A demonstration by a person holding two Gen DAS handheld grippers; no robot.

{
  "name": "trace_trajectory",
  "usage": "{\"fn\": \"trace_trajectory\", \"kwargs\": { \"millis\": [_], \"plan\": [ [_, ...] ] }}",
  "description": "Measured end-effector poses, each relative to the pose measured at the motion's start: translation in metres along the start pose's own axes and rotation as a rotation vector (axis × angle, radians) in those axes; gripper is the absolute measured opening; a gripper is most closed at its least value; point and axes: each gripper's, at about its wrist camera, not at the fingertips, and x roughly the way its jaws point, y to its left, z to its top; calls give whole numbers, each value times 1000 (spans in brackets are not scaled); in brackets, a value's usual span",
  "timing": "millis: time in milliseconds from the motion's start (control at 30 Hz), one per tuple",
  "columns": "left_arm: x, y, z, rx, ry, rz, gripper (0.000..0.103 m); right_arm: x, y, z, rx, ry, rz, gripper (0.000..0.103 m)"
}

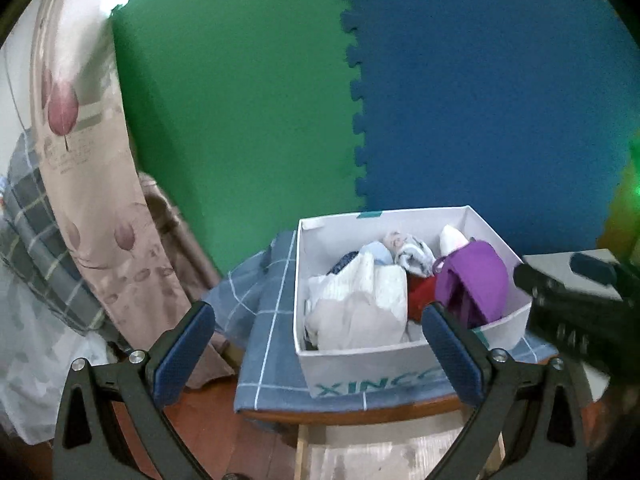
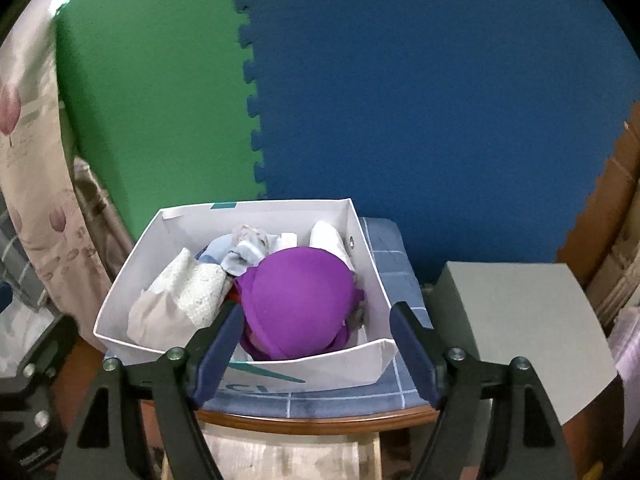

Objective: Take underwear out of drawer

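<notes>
A white cardboard drawer box [image 1: 384, 364] [image 2: 132, 280] stands on a blue checked cloth. Inside it lie a purple piece of underwear [image 1: 476, 276] [image 2: 300, 300] at the right, a white garment [image 1: 360, 300] [image 2: 188, 296] at the left, a red item [image 1: 422, 290] and pale rolled pieces at the back. My left gripper [image 1: 316, 312] hangs open before the box's left front, nothing between its fingers. My right gripper [image 2: 318, 312] is open above the front wall. The purple piece sits in line between its pads, which do not press on it.
A grey box [image 2: 520, 320] stands right of the drawer box. The checked cloth [image 1: 272, 360] covers a wooden-edged stool. Green [image 1: 240, 100] and blue [image 1: 480, 100] foam mats form the back wall. A flowered curtain [image 1: 80, 160] hangs at the left and cardboard [image 2: 616, 184] at the right.
</notes>
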Motion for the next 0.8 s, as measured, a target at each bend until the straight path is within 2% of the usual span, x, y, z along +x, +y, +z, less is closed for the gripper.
{"fn": "trace_trajectory", "kwargs": {
  "millis": [300,800],
  "plan": [
    [3,-30,19,-11,30,-21,102,-9,-18,7,28,-17,-2,77],
    [8,-39,13,-22,55,-64,102,8,-43,-3,61,27,-3,77]
  ]
}}
